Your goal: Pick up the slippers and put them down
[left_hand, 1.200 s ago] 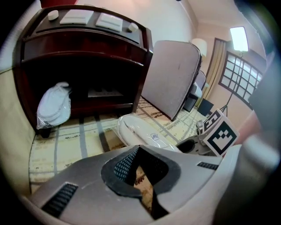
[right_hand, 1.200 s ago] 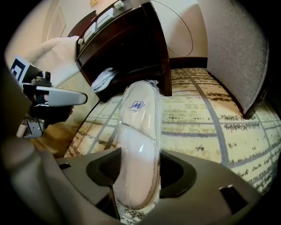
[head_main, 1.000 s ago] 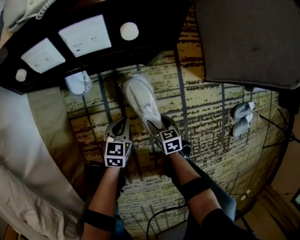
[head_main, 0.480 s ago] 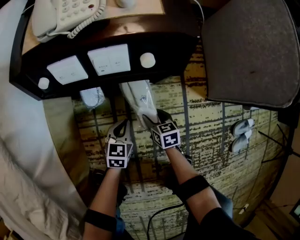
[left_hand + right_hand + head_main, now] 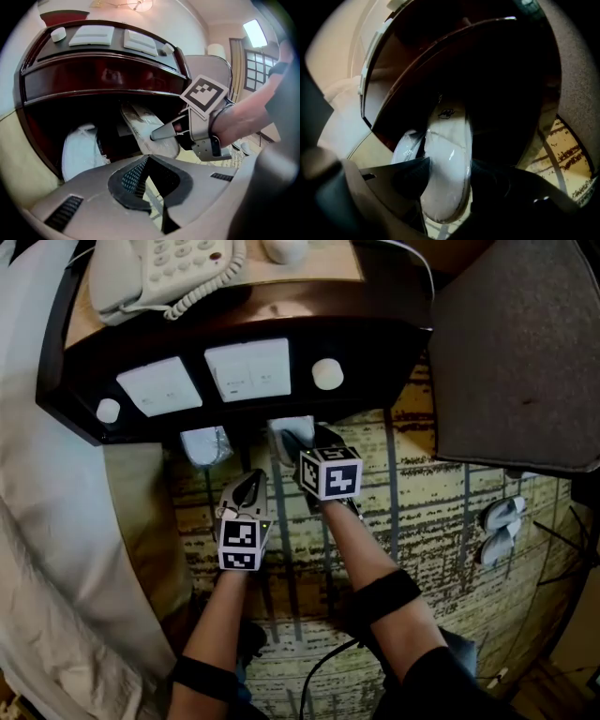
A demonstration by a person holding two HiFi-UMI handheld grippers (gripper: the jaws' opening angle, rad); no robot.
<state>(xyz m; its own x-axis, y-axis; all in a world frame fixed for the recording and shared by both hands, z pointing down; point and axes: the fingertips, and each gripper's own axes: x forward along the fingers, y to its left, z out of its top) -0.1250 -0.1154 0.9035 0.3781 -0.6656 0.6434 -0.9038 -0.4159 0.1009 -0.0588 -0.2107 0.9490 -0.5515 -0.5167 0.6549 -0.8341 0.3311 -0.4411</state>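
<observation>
**Fig. — Wrapped slipper held at nightstand recess**

The rt. gripper (image 5: 449,174) is clamped on the near end of a plastic-wrapped white slipper (image 5: 446,140). The slipper is held tilted, with its far end pointed into the dark recess under the nightstand (image 5: 375,352). A 2nd wrapped slipper (image 5: 204,444) is seen in that recess, just to the left and apart from the first. The lt. gripper (image 5: 148,161) is empty, jaws pressed together, and is held over the patterned carpet (image 5: 441,512) beside the rt. one.

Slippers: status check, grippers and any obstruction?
Right gripper shut on wrapped slipper, far end under the nightstand. Left gripper shut, empty. Second slipper under the nightstand alongside. No obstruction visible.
</observation>
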